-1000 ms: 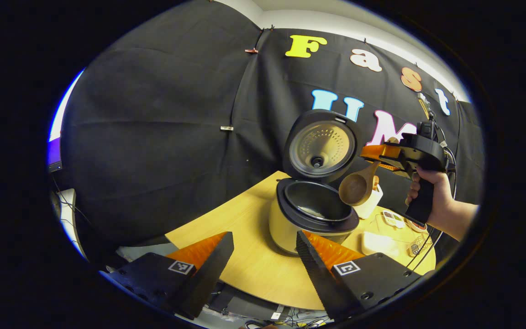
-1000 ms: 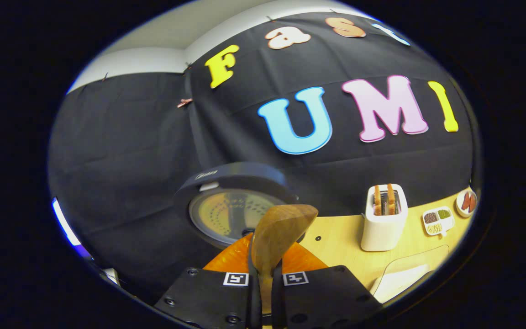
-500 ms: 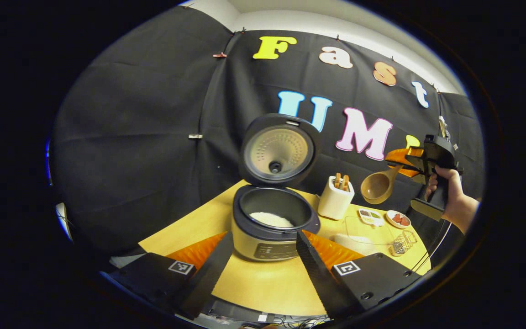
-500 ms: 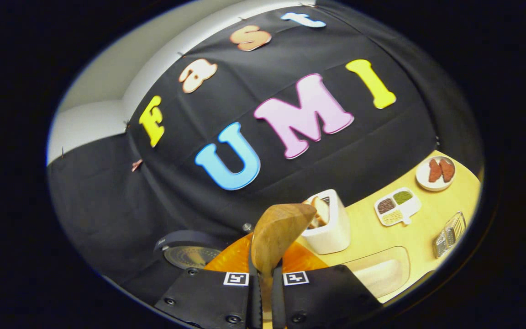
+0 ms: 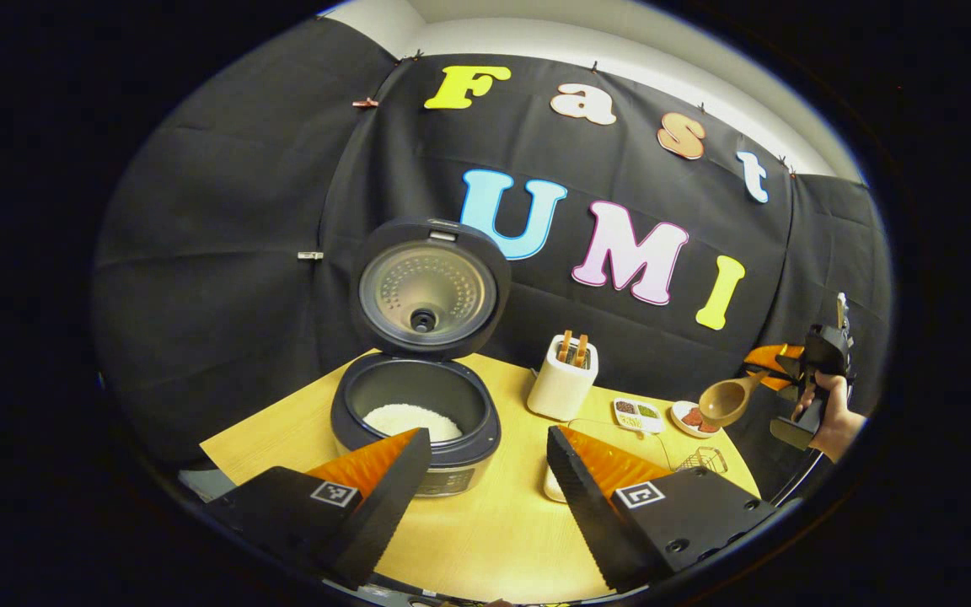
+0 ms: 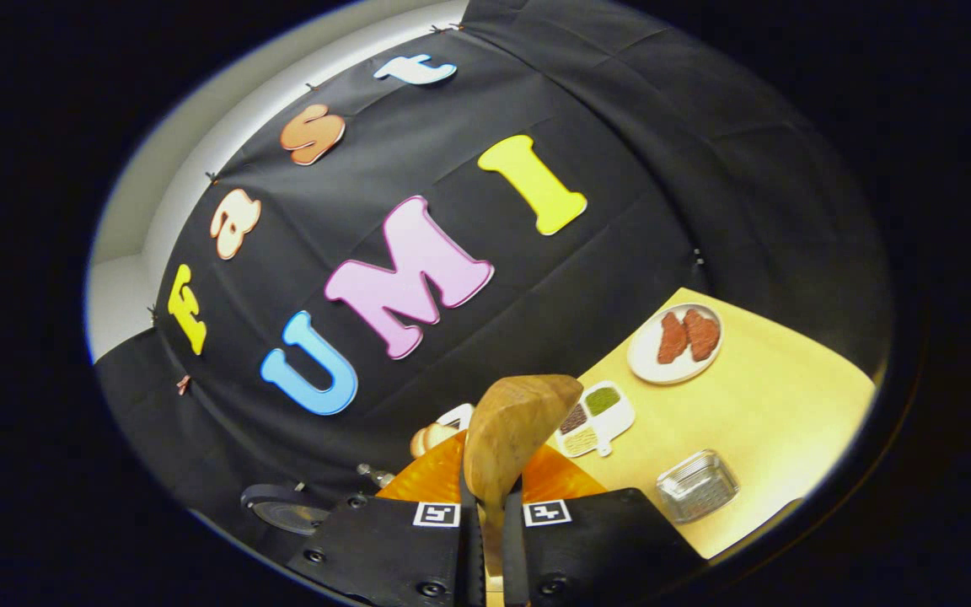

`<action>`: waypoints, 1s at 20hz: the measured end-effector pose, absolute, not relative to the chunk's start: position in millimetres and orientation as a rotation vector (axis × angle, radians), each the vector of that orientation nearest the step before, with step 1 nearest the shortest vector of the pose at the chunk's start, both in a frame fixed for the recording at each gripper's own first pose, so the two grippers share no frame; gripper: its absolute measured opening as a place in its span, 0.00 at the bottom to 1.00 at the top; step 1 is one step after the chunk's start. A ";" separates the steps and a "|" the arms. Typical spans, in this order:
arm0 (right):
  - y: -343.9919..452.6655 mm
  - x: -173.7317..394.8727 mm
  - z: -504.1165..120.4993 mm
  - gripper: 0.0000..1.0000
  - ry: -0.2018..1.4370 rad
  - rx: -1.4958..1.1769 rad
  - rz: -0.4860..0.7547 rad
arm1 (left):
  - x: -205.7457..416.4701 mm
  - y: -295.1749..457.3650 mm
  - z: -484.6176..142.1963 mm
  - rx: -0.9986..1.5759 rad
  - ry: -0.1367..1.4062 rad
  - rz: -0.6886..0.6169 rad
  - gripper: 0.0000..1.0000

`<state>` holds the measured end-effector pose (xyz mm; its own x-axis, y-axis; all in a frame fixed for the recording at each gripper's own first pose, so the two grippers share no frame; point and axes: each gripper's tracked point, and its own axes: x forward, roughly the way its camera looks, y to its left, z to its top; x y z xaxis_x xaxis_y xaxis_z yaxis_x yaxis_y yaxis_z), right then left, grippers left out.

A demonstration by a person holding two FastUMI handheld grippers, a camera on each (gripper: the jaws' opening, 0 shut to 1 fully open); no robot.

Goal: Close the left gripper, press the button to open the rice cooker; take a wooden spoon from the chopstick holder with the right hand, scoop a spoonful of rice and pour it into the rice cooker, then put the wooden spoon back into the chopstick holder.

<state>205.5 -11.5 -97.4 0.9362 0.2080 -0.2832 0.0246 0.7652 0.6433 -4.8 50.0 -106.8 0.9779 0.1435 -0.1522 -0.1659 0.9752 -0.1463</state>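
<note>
**Operator:** Nearest my left camera, the left gripper hangs above the counter with its jaws spread wide and nothing between them. Just past them sits the rice cooker, lid up, with a white mound of rice in the pot.

**Partner:** So the button and the pour are done?

**Operator:** I'd judge so: lid open, rice inside. What's left is putting the spoon away.

**Partner:** Where's the spoon now?

**Operator:** Clamped in the right gripper, jaws closed on the handle of the wooden spoon; the bowl stands up straight ahead of that camera. From my left side I see it far off at the counter's right end, held in the air by a hand, bowl looking empty.

**Partner:** And the holder?

**Operator:** I can't say for certain which item is the chopstick holder. Behind the cooker there's a white container with brown pieces sticking up, then a divided dish and a plate farther right, and a small wire basket near the counter edge.
</note>
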 end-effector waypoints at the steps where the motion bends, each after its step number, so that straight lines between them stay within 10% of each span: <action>1: -31.6 208.5 -106.6 0.13 0.359 0.703 0.067 | -3.9 44.5 -106.6 -0.156 0.145 0.164 0.95; 20: -108.4 241.9 -267.7 0.13 0.558 0.621 -0.063 | 11.7 5.1 -103.8 -0.122 0.211 0.334 0.95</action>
